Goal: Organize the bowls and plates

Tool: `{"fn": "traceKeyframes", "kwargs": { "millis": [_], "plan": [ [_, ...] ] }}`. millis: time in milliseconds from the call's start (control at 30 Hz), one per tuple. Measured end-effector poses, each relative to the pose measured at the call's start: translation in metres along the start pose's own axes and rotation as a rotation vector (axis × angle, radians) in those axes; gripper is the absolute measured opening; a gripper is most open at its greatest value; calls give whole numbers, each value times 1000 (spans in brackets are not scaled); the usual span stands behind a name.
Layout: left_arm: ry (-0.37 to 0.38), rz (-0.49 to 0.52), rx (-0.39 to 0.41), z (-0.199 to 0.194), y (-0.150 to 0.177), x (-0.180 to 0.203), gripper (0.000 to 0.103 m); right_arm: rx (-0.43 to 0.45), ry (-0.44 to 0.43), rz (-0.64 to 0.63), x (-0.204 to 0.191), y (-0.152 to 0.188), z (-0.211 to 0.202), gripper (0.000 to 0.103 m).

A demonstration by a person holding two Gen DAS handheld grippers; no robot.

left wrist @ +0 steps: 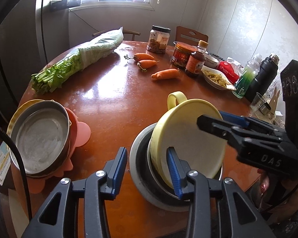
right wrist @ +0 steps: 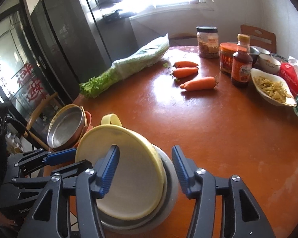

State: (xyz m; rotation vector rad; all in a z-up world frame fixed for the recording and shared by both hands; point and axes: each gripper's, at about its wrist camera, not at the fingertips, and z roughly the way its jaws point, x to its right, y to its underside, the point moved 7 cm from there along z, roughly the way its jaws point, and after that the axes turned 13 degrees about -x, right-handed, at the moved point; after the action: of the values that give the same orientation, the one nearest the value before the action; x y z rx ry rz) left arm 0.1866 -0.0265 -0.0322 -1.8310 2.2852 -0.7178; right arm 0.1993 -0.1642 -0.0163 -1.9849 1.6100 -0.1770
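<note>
A yellow bowl (left wrist: 188, 138) with a loop handle sits tilted inside a grey metal bowl (left wrist: 141, 178) near the front edge of the round brown table (left wrist: 113, 99). The yellow bowl leans to one side and does not lie flat.

The left gripper (left wrist: 147, 170) has its two blue pads apart. One pad is in front of the yellow bowl's rim and the other is over bare table. I cannot tell if the pad touches the bowl.

The right gripper (right wrist: 145, 170) also has its pads apart. One pad is over the white inside of the yellow bowl and the other is over the table, just past the grey bowl. Neither gripper squeezes anything.

To the left of the bowls is a stack: a metal plate (left wrist: 41, 138) on top of a pink plate (left wrist: 81, 130) and a yellow plate (left wrist: 19, 111).

Farther back lie three carrots (left wrist: 164, 73), a bunch of green celery (left wrist: 77, 63) in a bag, jars (left wrist: 159, 39), and a sauce bottle (left wrist: 196, 59).
</note>
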Motion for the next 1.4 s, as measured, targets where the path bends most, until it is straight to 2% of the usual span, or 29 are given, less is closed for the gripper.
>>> {"fn": "traceKeyframes", "kwargs": {
  "millis": [200, 300, 533, 733, 867, 1100, 1133, 1300, 1400],
  "plan": [
    [-12, -8, 9, -6, 4, 1, 48, 25, 11, 6, 4, 6, -17, 72],
    [-3, -27, 12, -8, 9, -1, 55, 23, 15, 18, 7, 13, -20, 73],
    [82, -107, -2, 1, 21, -6, 67, -41, 6, 60, 20, 34, -6, 75],
    [88, -161, -51, 23, 25, -9, 70, -94, -32, 114, 26, 46, 11, 76],
    [67, -177, -82, 36, 26, -12, 70, -128, -62, 153, 28, 52, 22, 76],
    [106, -177, -103, 47, 26, -9, 70, -160, -97, 185, 31, 57, 35, 76],
    [114, -176, -106, 48, 25, -7, 70, -160, -98, 181, 30, 58, 36, 75],
    [157, -169, -117, 53, 25, 1, 59, -147, -115, 130, 19, 56, 34, 50],
    [136, -163, -117, 53, 24, 3, 58, -146, -105, 130, 19, 55, 34, 49]
  ]
}}
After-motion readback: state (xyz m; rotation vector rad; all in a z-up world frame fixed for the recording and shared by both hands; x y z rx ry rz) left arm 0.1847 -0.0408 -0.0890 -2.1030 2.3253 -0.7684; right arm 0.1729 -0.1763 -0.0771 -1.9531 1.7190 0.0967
